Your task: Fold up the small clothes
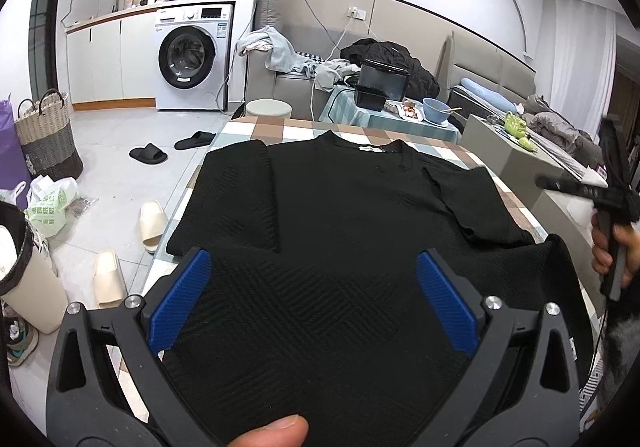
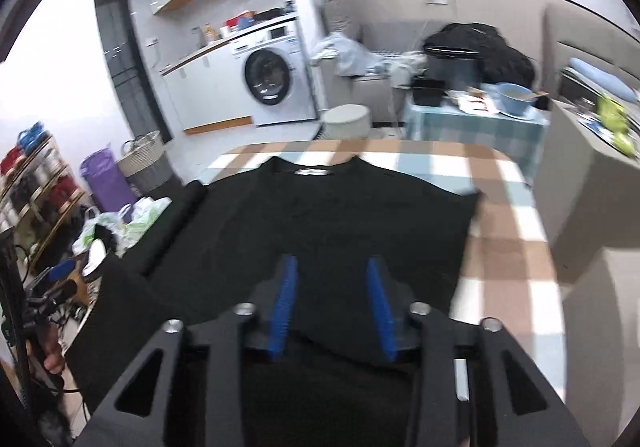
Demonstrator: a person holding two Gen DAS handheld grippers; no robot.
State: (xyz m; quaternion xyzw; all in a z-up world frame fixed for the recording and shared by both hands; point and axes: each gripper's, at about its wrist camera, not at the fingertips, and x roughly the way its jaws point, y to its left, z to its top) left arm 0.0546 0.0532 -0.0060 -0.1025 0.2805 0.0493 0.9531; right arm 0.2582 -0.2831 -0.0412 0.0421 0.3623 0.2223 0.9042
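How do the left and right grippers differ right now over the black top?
The left gripper has its fingers spread wide; the right gripper has its fingers much closer together, though parted. The left wrist view is sharp, while the right wrist view is blurred. Both have blue pads, hold nothing, and point over the black top on the checked table.

Black shirt (image 1: pixel 344 207) with a woven diagonal texture lies flat, neckline at the far end and its white label showing inside the collar. The left sleeve is folded in over the body; the right sleeve is folded in as well. The near hem reaches the table's front edge.
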